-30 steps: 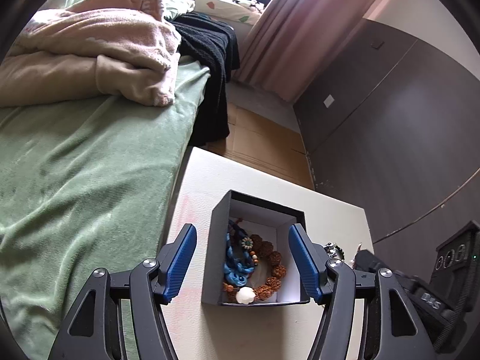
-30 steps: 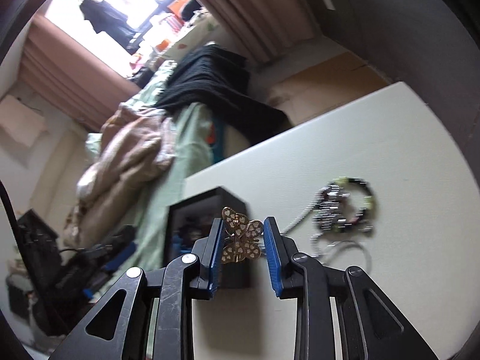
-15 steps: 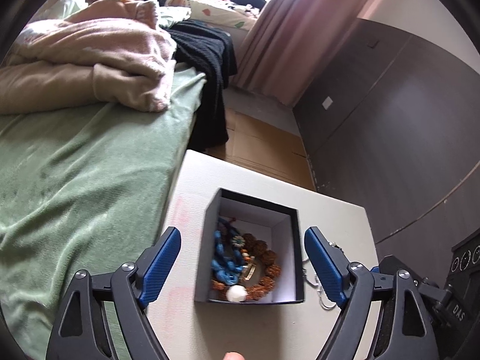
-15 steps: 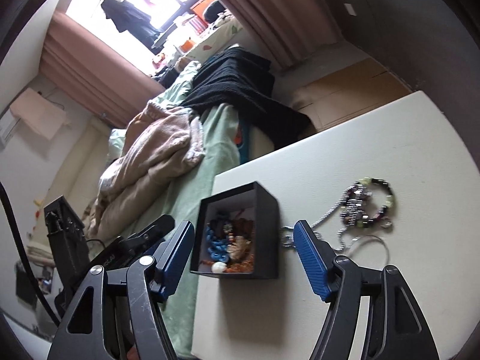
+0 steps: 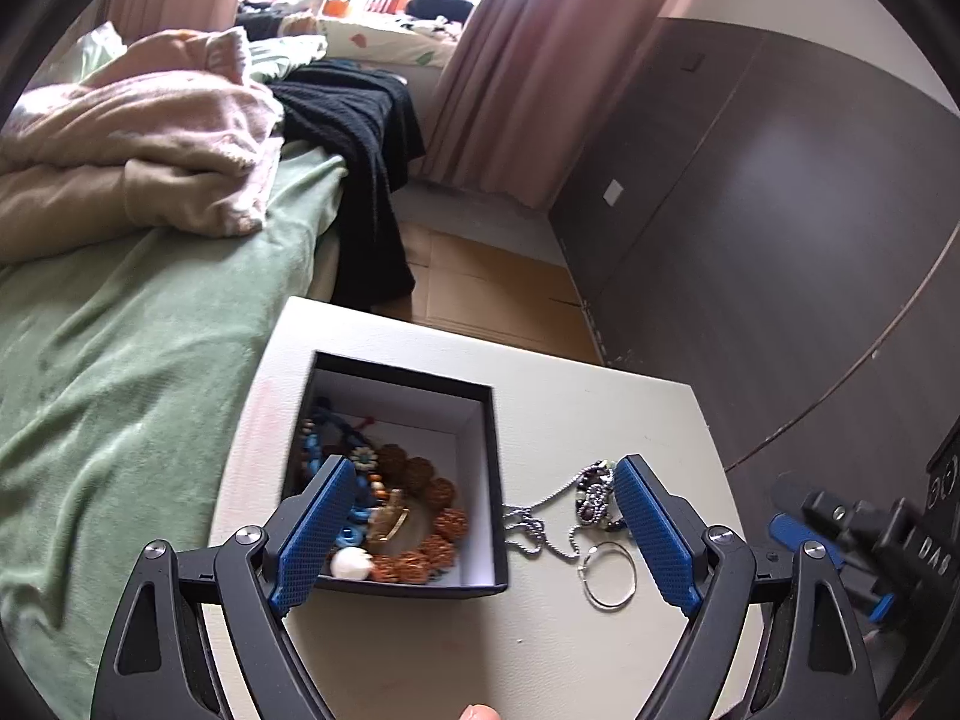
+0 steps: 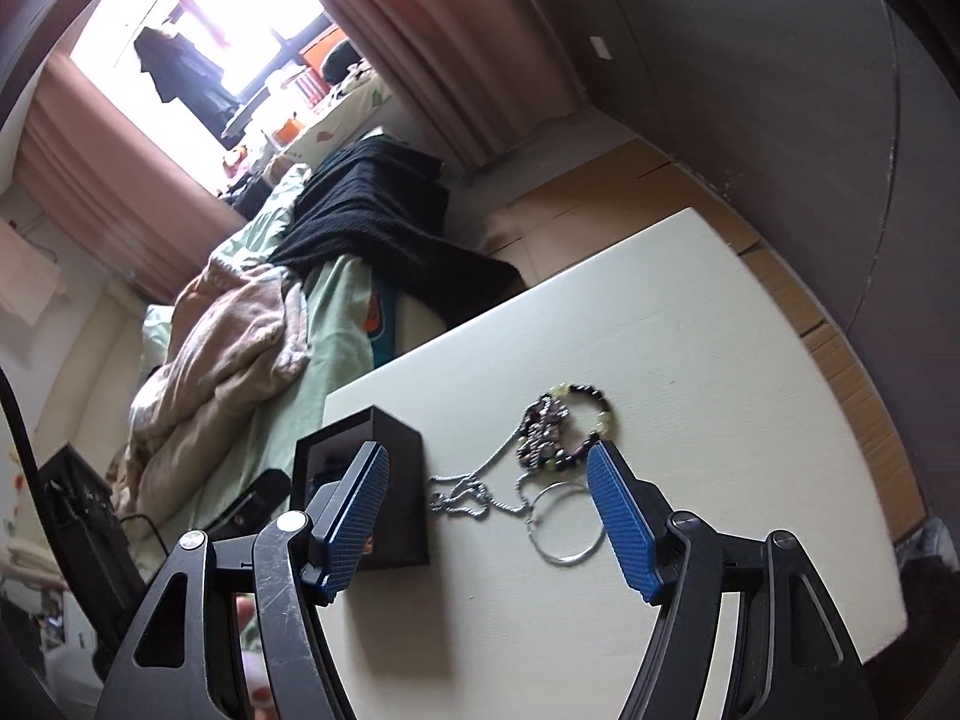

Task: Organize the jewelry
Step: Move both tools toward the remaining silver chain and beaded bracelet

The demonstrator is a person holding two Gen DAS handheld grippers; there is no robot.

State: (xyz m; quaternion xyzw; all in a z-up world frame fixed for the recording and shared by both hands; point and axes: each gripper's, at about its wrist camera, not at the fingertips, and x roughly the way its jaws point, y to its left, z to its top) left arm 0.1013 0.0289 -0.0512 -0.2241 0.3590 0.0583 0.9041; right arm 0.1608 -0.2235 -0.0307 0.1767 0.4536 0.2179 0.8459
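1. Box [image 5: 486, 480] sits at bench [image 5: 600, 408] left edge w/ beads inside, collecting sorted pieces.
2. Chain [image 6: 474, 489], beaded bracelet [image 6: 570, 426] & ring [image 6: 564, 525] lie right of it, unsorted.
3. Left hand-held gripper [image 5: 480, 531] & right hand-held gripper [image 6: 489, 519]: both wide, empty, prob. lining up next pick.

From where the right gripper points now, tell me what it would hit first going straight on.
Most likely the silver chain and thin wire hoop lying on the white table; both sit between the open right gripper's fingers. Depth is unclear, and the black box sits just left.
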